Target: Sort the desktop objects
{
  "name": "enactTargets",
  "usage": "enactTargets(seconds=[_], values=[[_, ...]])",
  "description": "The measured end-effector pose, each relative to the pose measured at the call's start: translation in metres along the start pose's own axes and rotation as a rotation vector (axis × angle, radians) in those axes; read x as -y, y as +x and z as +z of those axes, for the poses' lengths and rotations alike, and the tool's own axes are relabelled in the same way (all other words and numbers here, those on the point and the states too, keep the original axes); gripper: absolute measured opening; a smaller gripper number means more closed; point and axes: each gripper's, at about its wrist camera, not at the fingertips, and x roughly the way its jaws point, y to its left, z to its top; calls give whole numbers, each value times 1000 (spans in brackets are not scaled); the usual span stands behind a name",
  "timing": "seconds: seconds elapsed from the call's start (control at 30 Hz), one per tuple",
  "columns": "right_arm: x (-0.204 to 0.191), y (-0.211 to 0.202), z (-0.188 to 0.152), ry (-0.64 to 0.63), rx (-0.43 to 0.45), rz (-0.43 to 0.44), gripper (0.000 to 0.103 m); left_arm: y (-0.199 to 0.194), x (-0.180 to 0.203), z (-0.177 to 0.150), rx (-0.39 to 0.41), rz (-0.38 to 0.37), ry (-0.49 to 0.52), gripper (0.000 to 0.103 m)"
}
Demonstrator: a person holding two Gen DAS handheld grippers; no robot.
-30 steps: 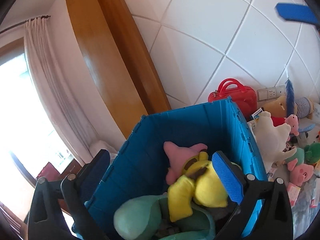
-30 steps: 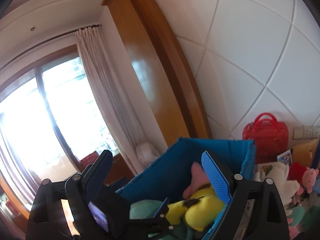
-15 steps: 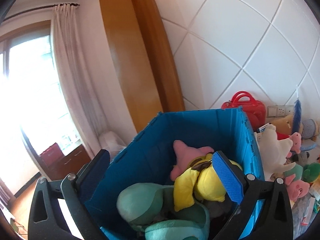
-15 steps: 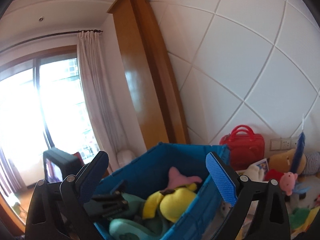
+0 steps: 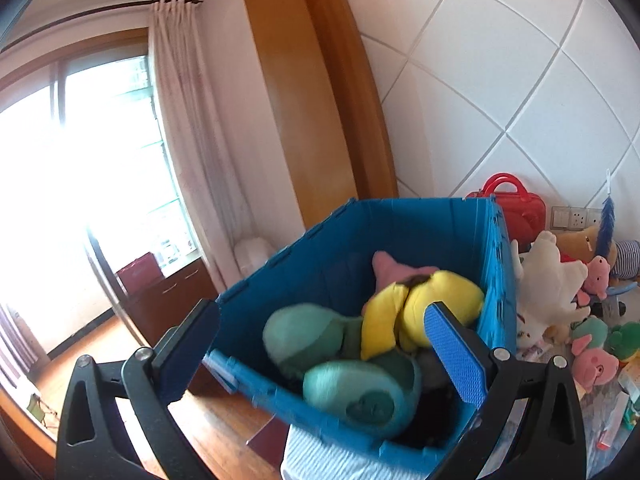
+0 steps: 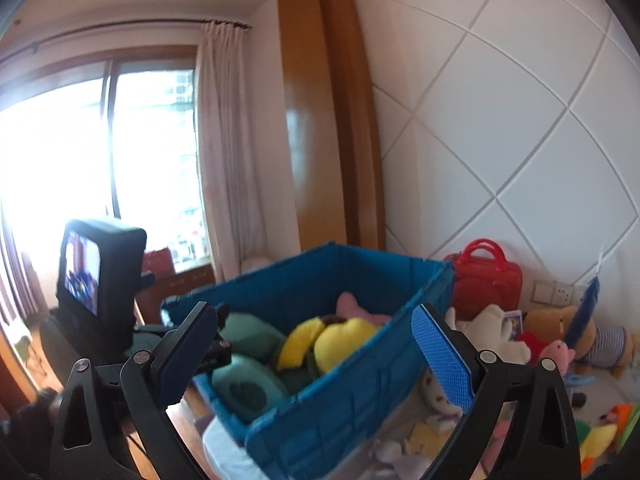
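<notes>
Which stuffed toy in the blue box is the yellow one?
The yellow plush lying on top in the blue box, against its right wall. The toys beside it are green, and a pink one pokes out behind.

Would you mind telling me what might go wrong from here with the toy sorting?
1. The blue crate is already piled with plush; the yellow toy sits near the rim and may tumble out.
2. Both tongs, left and right, are open and empty; reaching right could knock the crowded white plush.

Both views above blue bin (image 5: pixel 400 232)
</notes>
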Motion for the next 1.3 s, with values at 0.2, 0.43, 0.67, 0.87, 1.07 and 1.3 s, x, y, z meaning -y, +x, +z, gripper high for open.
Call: enactTargets(seconds=[0.2,0.43,0.67,0.87,1.07,1.3], values=[[-4,-35,-23,-16,20,-40,99,-35,-1,-21,1,17,-28,103],[12,-69,-37,16,37,-138,101,-62,5,-34,23,-10,-22,103],[19,-88,-50,34,18,-264,101,-64,8,-43,30,-109,-15,103],[14,-99,-64,93,-6,-347,101,-62,3,-49,17,-169,17,103],[1,-110,-69,118,0,-413,101,-66,0,-56,22,-234,45,103],[-15,-119,-73,130,6,-476,101,-73,-4,-64,30,-298,61,103]])
